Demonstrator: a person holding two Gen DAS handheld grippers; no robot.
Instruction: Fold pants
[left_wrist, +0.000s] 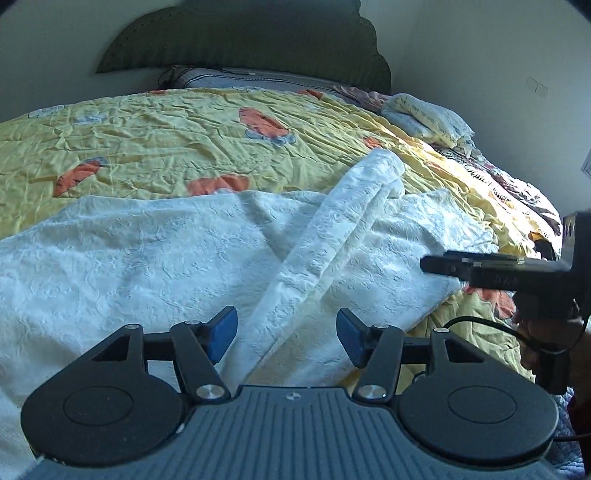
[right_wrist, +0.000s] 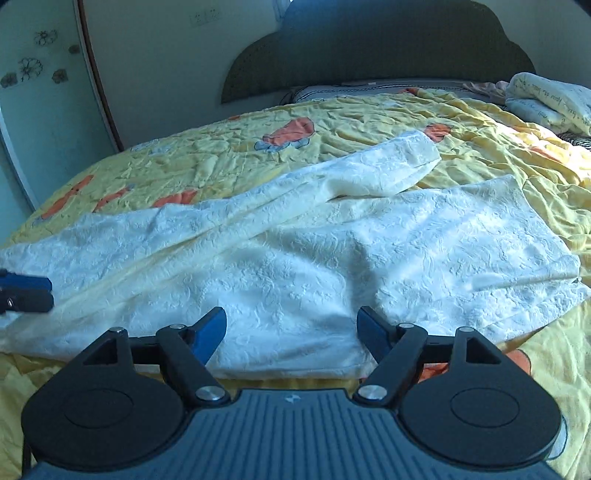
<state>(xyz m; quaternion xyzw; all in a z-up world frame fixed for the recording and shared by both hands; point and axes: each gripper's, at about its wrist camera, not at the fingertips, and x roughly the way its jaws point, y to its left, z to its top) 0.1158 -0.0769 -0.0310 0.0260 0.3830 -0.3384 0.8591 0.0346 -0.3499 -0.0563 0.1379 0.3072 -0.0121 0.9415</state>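
White textured pants lie spread on the yellow quilt, one leg flopped across. Left gripper and right gripper hover wide open, empty; next, I'd guess, straightening that leg.

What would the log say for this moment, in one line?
step: fold not started | pants: spread on quilt, one leg crossed over | left tool: open, above pants | right tool: open, near hem
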